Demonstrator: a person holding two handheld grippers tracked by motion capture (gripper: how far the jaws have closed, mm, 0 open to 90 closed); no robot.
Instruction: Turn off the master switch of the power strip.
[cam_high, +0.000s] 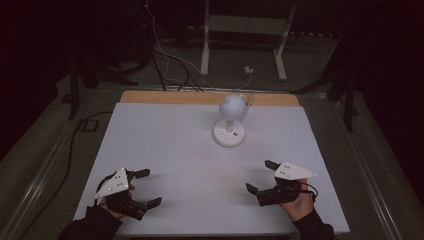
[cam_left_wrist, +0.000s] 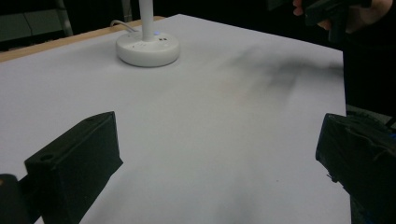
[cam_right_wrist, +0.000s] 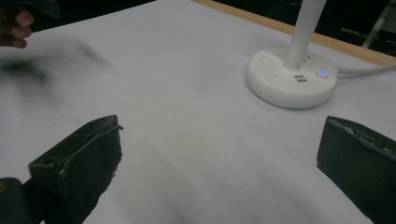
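Black jaws spread wide on both tools, nothing between them. At about seven o'clock on the white table (cam_high: 165, 135), the left gripper (cam_high: 145, 187) sits low in the person's left hand (cam_high: 107, 205), forearm entering from the bottom edge, jaws aimed toward three o'clock. At about five o'clock the right gripper (cam_high: 259, 175) rests in the right hand (cam_high: 299, 204), jaws aimed toward nine o'clock, so the two tools face each other, well apart. Each carries a grey three-cornered plate on top. Farther off, near twelve o'clock, stands the white desk lamp (cam_high: 229, 132), its round base (cam_right_wrist: 290, 77) flat on the table, its head above the base. A small blue light glows on the base; no writing can be read.
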